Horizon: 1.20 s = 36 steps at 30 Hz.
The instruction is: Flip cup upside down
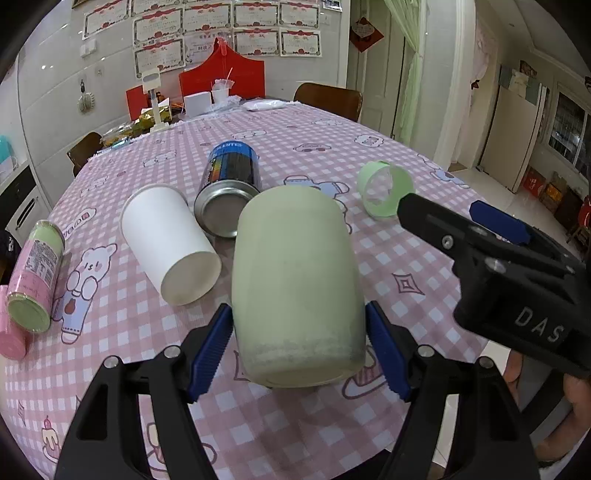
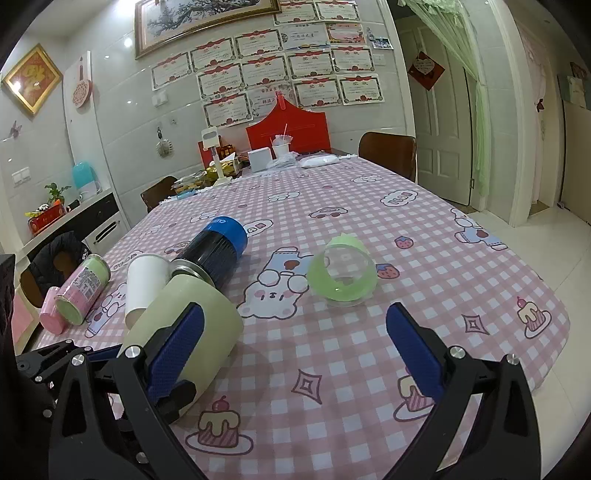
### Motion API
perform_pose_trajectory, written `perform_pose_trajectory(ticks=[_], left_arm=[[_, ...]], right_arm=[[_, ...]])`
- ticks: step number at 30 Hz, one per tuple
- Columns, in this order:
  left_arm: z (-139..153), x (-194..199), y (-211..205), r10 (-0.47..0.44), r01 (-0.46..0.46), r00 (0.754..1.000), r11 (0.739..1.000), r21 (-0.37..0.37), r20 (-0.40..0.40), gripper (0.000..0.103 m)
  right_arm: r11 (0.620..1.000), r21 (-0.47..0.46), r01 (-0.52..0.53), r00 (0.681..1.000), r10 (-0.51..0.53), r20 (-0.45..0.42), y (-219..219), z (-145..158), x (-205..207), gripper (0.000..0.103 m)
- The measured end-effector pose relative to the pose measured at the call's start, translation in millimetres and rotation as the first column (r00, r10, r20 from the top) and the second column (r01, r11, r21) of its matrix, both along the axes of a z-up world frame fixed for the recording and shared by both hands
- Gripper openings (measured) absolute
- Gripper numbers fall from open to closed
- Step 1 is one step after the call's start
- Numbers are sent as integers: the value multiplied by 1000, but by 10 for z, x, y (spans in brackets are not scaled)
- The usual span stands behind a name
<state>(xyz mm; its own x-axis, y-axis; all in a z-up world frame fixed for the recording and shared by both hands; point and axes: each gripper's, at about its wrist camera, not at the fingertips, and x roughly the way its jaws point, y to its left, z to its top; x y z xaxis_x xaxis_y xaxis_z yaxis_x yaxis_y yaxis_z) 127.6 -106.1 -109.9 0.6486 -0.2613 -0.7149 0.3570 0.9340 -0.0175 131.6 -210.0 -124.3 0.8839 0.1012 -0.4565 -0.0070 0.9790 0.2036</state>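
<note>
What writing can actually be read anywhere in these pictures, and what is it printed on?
"DAS": white letters on the black body of the right gripper, cut off at the frame edge.
Blue-topped can: white lettering on its blue band, too blurred to read.
Pink and green can: fine label print, too small to read.
Wall certificates: red headings, unreadable.
Pale green cup: no text visible.

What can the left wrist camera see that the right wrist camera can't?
Only the left wrist view shows the pale green cup's flat bottom end facing the camera, and the left gripper closed around the cup's sides.

Only the right wrist view shows the right gripper open with nothing in it, the big framed painting, and the blue kettle.

Both show the white paper cup, the blue can, the pink and green can, the small green-banded clear cup and the checked tablecloth.
</note>
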Motion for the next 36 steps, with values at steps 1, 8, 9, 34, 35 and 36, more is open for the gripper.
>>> perform_pose_trajectory(ticks=[1, 8, 9, 34, 35, 36], left_arm=[[0, -3, -1, 1, -1, 1000, 1000, 0, -1, 72], [11, -14, 15, 3, -3, 1000, 1000, -11, 2, 72], [32, -29, 23, 3, -2, 1000, 1000, -18, 14, 72], [290, -180, 636, 130, -119, 985, 987, -108, 112, 72], [291, -186, 672, 140, -127, 983, 986, -109, 115, 72], [289, -196, 703, 146, -133, 982, 985, -113, 118, 72]], right_arm=[[1000, -3, -1, 1000, 1, -3, 14, -7, 2, 95], [999, 18, -27, 1000, 27, -4, 46, 22, -23, 95], [999, 18, -29, 1000, 29, -2, 53, 31, -33, 95], [987, 120, -104, 991, 112, -67, 212, 11, 33, 95], [986, 130, -106, 990, 117, -83, 220, -2, 55, 95], [984, 139, -108, 988, 122, -91, 223, -8, 64, 95]])
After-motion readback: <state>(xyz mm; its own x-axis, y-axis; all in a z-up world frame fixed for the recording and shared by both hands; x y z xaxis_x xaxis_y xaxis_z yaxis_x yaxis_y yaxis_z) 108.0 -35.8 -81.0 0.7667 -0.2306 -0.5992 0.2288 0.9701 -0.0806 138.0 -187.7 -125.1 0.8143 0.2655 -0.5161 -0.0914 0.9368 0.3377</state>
